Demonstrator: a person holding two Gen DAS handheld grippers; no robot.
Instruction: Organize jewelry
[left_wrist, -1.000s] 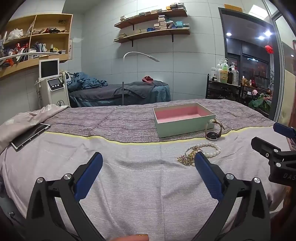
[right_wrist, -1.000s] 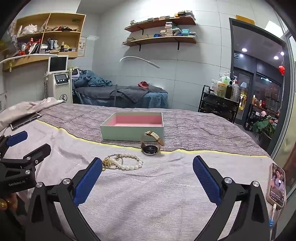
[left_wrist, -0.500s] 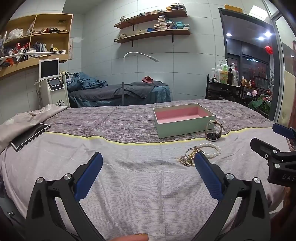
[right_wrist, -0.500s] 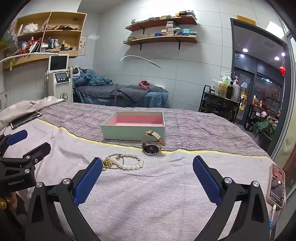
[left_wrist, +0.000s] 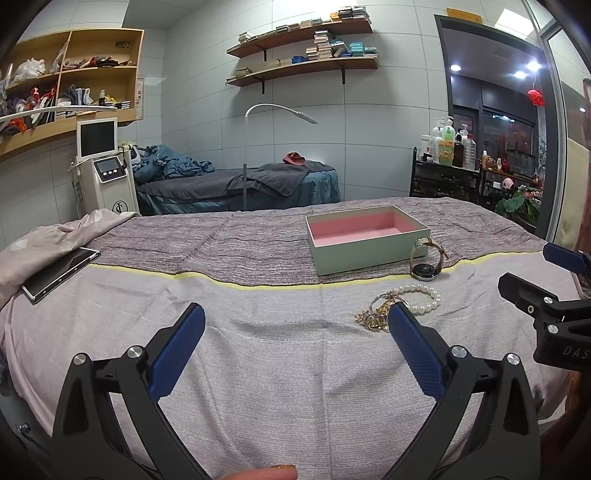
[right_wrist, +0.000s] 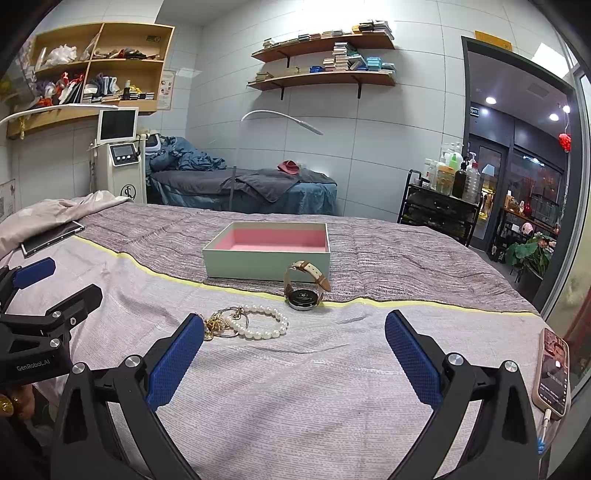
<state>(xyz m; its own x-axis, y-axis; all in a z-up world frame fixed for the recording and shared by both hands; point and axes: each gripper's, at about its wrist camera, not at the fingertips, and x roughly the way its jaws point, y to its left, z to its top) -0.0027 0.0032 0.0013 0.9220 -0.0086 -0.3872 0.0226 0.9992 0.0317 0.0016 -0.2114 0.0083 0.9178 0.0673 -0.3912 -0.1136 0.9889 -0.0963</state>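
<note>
A pale green box with a pink lining (left_wrist: 369, 251) (right_wrist: 269, 258) stands open on the bed. In front of it a wristwatch with a tan strap (left_wrist: 424, 264) (right_wrist: 303, 291) rests on the cover. Nearer lie a pearl bracelet (left_wrist: 421, 297) (right_wrist: 262, 323) and a tangle of gold chain (left_wrist: 373, 317) (right_wrist: 218, 325). My left gripper (left_wrist: 295, 325) is open and empty, its right pad just before the gold chain. My right gripper (right_wrist: 295, 332) is open and empty, short of the bracelet. Each gripper shows at the other view's edge.
A tablet (left_wrist: 59, 273) lies at the bed's left side on a pink blanket. A phone (right_wrist: 552, 373) on a charging cable lies at the bed's right edge. A second bed, a lamp, a machine and shelves stand behind.
The right gripper has edged slightly forward toward the jewelry. The left gripper has barely moved. Both stay open.
</note>
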